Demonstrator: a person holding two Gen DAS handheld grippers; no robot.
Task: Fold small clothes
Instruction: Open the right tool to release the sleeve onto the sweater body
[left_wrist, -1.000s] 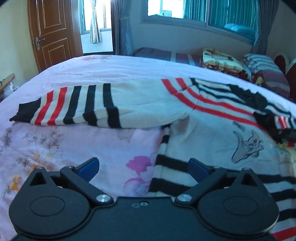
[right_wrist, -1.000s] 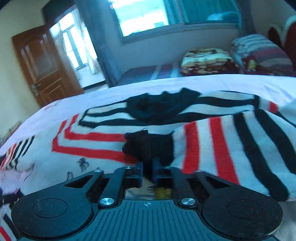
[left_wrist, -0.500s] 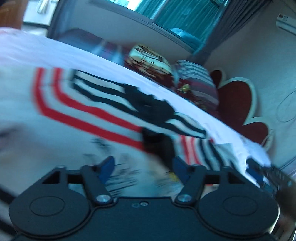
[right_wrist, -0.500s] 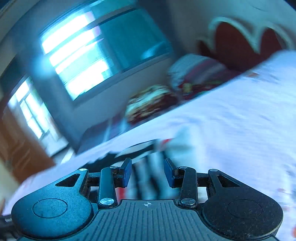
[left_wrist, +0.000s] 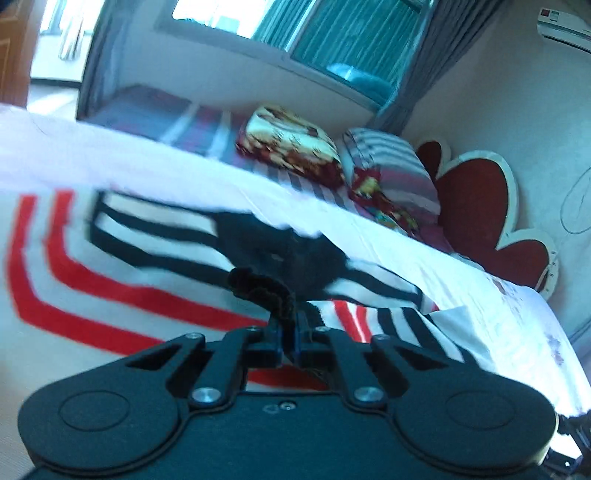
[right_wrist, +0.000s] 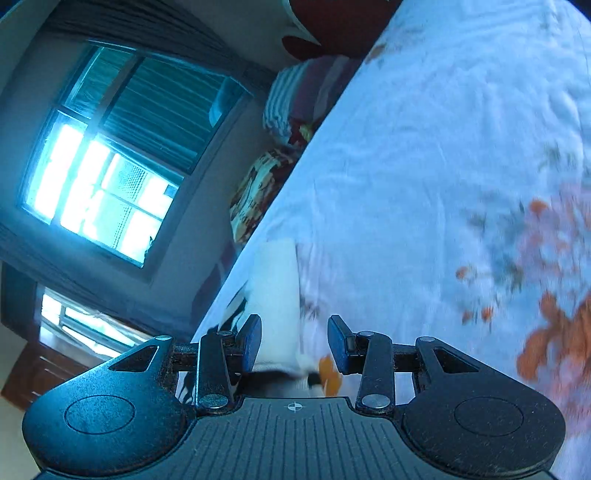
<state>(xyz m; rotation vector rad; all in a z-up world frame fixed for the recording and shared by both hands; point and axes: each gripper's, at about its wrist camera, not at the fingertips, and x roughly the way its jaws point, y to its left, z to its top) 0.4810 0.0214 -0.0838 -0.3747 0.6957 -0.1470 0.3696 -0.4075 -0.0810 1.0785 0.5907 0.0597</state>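
A small white sweater (left_wrist: 122, 266) with red and black stripes lies spread on the bed. In the left wrist view my left gripper (left_wrist: 290, 325) is shut on the black cuff (left_wrist: 262, 288) of its right sleeve, which lies folded over the chest below the black collar (left_wrist: 280, 247). In the right wrist view my right gripper (right_wrist: 294, 341) is open and empty, tilted over the bed, with a white part of the sweater (right_wrist: 275, 291) just beyond its fingers.
The bed has a white floral sheet (right_wrist: 443, 184). Folded blankets (left_wrist: 291, 151) and a striped pillow (left_wrist: 391, 173) lie by the window wall. A red heart-shaped headboard (left_wrist: 480, 206) stands at the right.
My left gripper swung right from the sweater's hem to the folded sleeve and shut on its black cuff. My right gripper let go of that cuff, opened and swung away to the right.
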